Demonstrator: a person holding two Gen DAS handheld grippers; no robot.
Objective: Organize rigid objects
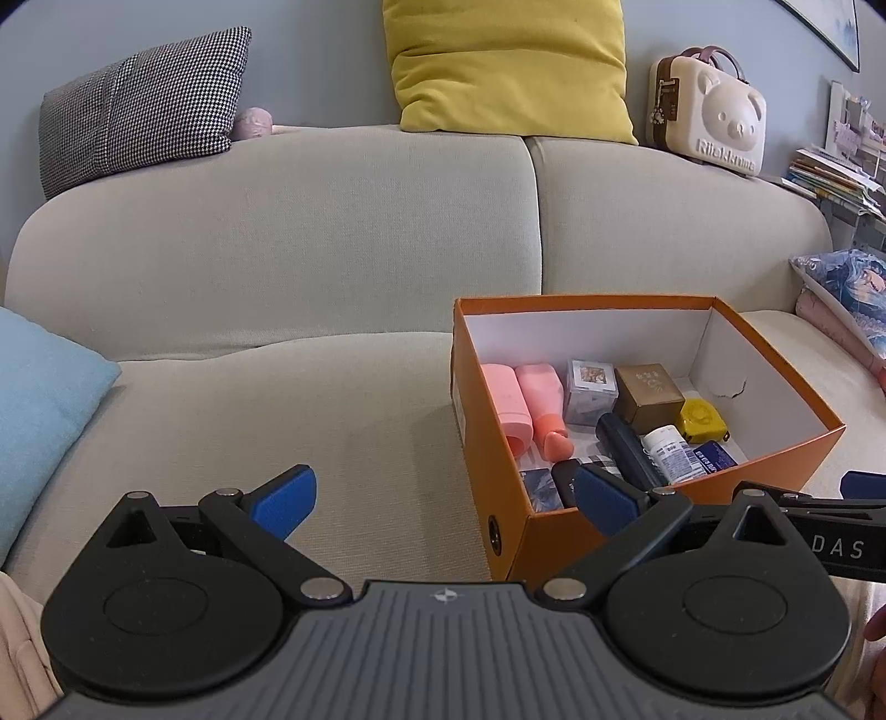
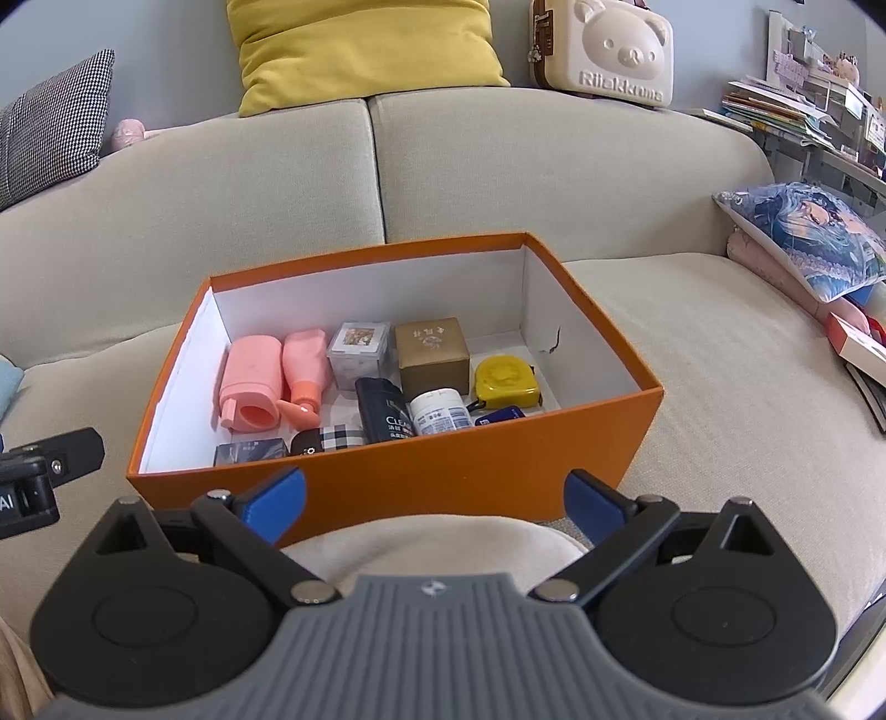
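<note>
both grippers are hanging out over the sofa point(image 2: 692, 343) near the front of an orange box point(image 2: 387, 487) that sits on the seat cushion. the left gripper point(image 1: 443, 501) has its blue-padded fingers spread wide with nothing between them, off to the left of the box's near corner. the right gripper point(image 2: 434, 507) is also wide apart and empty, sitting right in front of the box's near wall.

inside the box everything's packed toward the left and front: a pink bottle point(image 2: 246, 382) lying on its side, a pink tube point(image 2: 303, 368) right beside it, a small clear case point(image 2: 357, 349), a brown cube box point(image 2: 432, 354), a yellow tape measure point(image 2: 505, 381), a dark shampoo bottle point(image 2: 382, 409), a white pill bottle point(image 2: 440, 414), and a checkered thing point(image 2: 335, 437) up against the front wall. the right back part of the box floor is bare.

on the sofa back there's a yellow pillow point(image 2: 354, 44), a checkered pillow point(image 1: 144, 105) and a cream bear case point(image 2: 603, 50).
</note>
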